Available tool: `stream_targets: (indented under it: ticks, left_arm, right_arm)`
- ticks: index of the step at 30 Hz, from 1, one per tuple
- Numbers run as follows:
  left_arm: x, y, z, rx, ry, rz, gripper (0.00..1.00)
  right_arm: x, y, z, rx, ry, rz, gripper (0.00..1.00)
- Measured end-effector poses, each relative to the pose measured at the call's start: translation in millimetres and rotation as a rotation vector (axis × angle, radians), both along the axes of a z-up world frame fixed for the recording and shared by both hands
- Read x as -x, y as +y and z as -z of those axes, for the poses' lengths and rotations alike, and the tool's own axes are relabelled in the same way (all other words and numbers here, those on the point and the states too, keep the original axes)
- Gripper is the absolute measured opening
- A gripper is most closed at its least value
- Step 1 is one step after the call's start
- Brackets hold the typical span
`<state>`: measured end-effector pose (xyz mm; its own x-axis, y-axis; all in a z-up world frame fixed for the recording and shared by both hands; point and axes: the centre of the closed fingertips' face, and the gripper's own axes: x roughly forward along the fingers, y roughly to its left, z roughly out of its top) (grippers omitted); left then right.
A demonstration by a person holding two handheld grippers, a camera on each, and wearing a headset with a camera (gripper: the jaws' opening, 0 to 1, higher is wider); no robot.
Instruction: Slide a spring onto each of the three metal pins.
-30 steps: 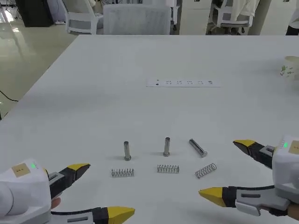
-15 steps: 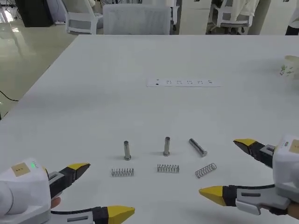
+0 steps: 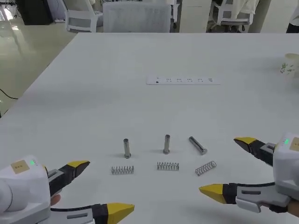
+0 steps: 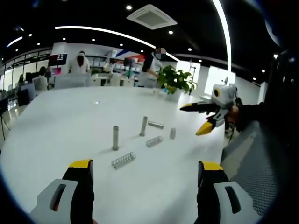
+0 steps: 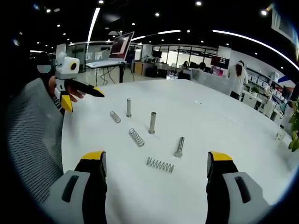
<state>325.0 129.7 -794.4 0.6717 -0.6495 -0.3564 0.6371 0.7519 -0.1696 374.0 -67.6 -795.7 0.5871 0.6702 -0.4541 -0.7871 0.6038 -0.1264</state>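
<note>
Two metal pins stand upright on the white table, the left pin (image 3: 126, 148) and the middle pin (image 3: 167, 144); the third pin (image 3: 197, 145) lies on its side. In front of each lies a spring: left spring (image 3: 122, 170), middle spring (image 3: 167, 165), right spring (image 3: 205, 168). My left gripper (image 3: 96, 188) hovers open at the near left, short of the left spring (image 4: 124, 160). My right gripper (image 3: 230, 164) is open at the near right, beside the right spring (image 5: 160, 164) and the lying pin (image 5: 179, 146). Nothing is between either gripper's jaws.
A white power strip (image 3: 182, 81) lies flat farther back on the table (image 3: 93, 93). A small cup-like object (image 3: 290, 65) sits at the far right edge. Chairs (image 3: 137, 17) stand beyond the far edge.
</note>
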Motion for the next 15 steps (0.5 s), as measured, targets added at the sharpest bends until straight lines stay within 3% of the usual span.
stream_targets:
  ticks: [15]
  left_arm:
    - [0.8, -0.4, -0.3, -0.001, 0.0, 0.002, 0.89]
  right_arm:
    - [-4.7, -1.8, -4.2, -0.002, -0.007, 0.011, 0.88]
